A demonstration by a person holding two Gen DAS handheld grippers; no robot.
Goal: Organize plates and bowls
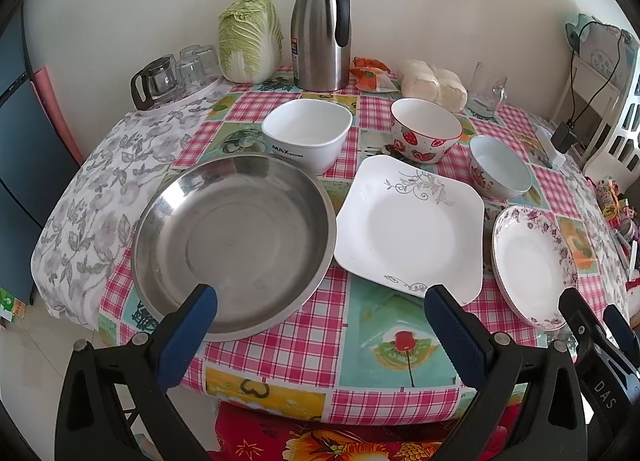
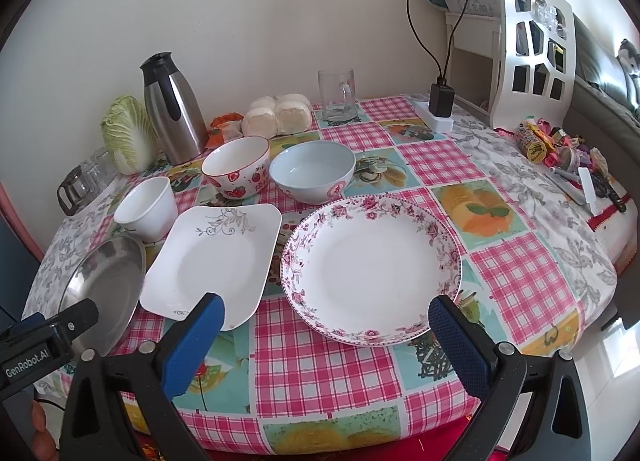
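Your left gripper (image 1: 320, 301) hangs released at the near table edge, grasping nothing; the steel pan (image 1: 234, 243) lies just ahead of its left finger, the square plate (image 1: 412, 225) ahead of its right finger, the two rims close or touching — I cannot tell which. Your right gripper (image 2: 326, 311) is likewise spread and empty, with the floral plate (image 2: 372, 269) dead ahead between its fingers, near rim just beyond the tips; that hand is the nearer one to it. No piece is stacked yet. Behind, left to right: the white bowl (image 1: 306, 133), the strawberry bowl (image 1: 426, 129), the blue bowl (image 1: 500, 171), all upright and apart. The tablecloth (image 1: 312, 345) is a slick checked sheet, so plates will likely slide when nudged. Back clutter: glasses (image 1: 188, 69), cabbage (image 1: 250, 41), flask (image 1: 322, 31), mug (image 1: 486, 91). Room at the near edge is scant.
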